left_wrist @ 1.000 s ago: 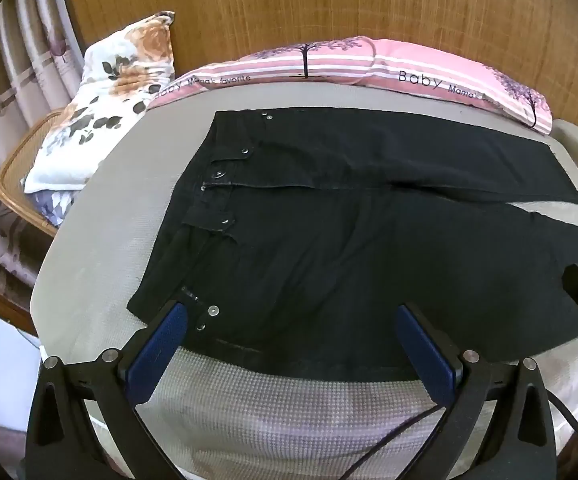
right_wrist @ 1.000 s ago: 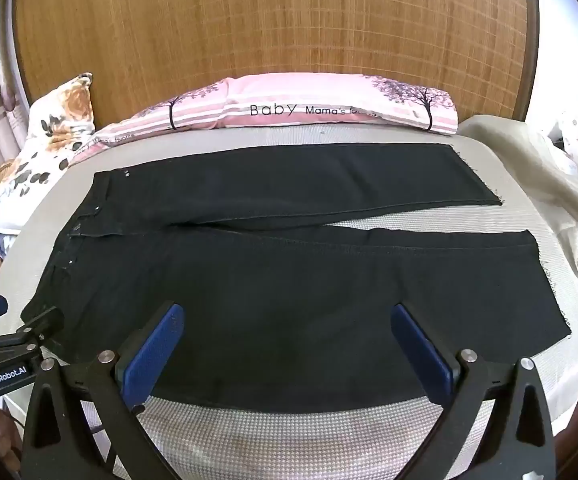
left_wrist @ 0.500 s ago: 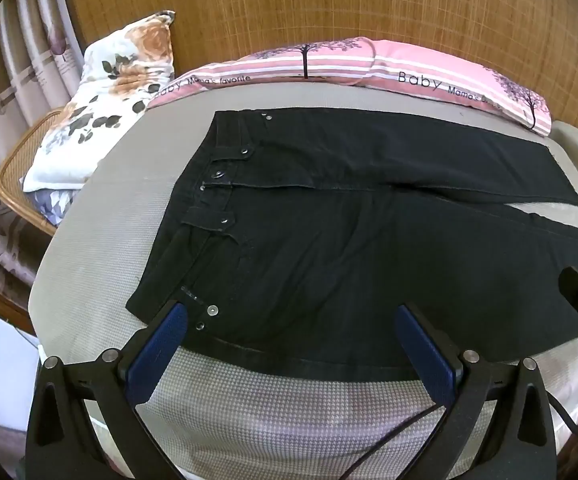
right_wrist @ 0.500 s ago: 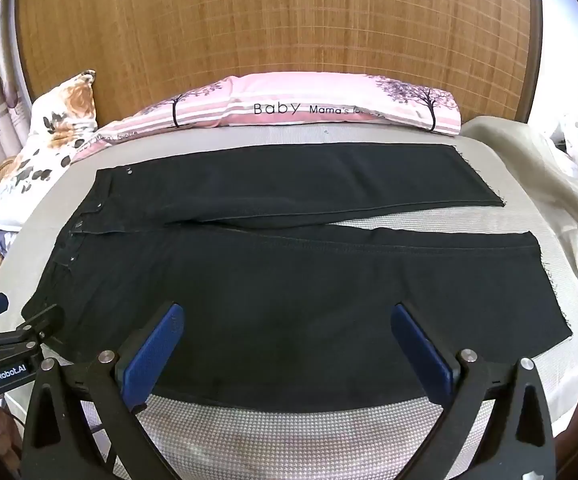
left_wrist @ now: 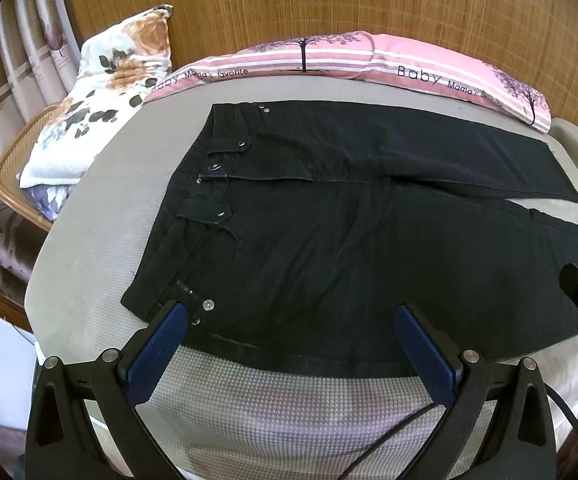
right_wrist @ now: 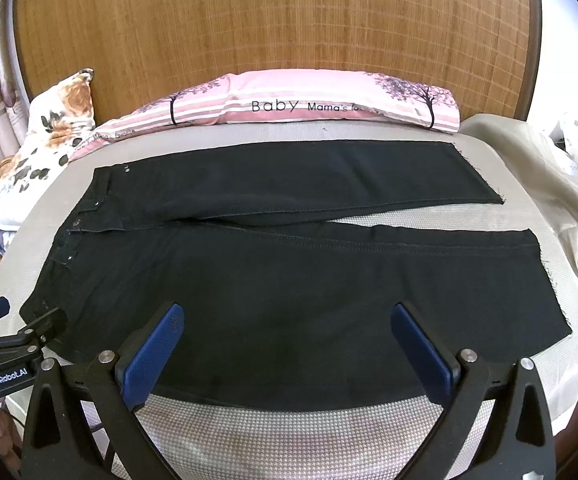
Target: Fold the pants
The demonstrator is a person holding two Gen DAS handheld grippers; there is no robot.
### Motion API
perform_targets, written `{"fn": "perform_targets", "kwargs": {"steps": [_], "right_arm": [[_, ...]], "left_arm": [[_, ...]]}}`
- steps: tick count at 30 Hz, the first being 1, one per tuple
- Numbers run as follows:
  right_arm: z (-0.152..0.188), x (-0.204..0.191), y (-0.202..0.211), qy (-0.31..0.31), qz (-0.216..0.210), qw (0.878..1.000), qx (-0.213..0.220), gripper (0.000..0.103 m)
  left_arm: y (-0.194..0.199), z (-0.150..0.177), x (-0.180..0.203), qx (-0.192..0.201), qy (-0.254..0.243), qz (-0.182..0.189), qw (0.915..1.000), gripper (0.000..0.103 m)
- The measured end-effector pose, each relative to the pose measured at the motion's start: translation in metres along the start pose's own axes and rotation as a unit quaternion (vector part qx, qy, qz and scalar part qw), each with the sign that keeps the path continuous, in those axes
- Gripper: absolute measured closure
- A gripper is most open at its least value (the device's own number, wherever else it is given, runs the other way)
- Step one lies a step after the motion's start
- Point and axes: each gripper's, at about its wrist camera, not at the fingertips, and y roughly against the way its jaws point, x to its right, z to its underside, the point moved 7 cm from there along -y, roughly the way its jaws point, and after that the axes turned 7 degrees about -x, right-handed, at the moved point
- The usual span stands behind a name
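The black pants (left_wrist: 329,240) lie flat and unfolded on the bed (left_wrist: 89,248), waistband toward the floral pillow (left_wrist: 101,92), both legs stretched out toward the far side with a narrow gap between them; a pink striped pillow (right_wrist: 309,100) lies along the headboard behind. The left gripper (left_wrist: 289,332) hovers over the near edge by the waist, fingers (left_wrist: 157,348) spread wide and holding nothing; the right gripper (right_wrist: 285,332) hovers over the near leg, likewise wide apart and holding nothing.
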Motion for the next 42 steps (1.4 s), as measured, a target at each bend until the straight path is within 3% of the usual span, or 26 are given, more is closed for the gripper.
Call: {"fn": "perform_targets", "kwargs": {"steps": [42], "right_arm": [[0.0015, 0.0083, -0.0040, -0.005, 0.002, 1.000, -0.009, 0.000]], "left_arm": [[-0.0055, 0.0033, -0.0016, -0.012, 0.002, 0.005, 0.9999, 0.001]]}}
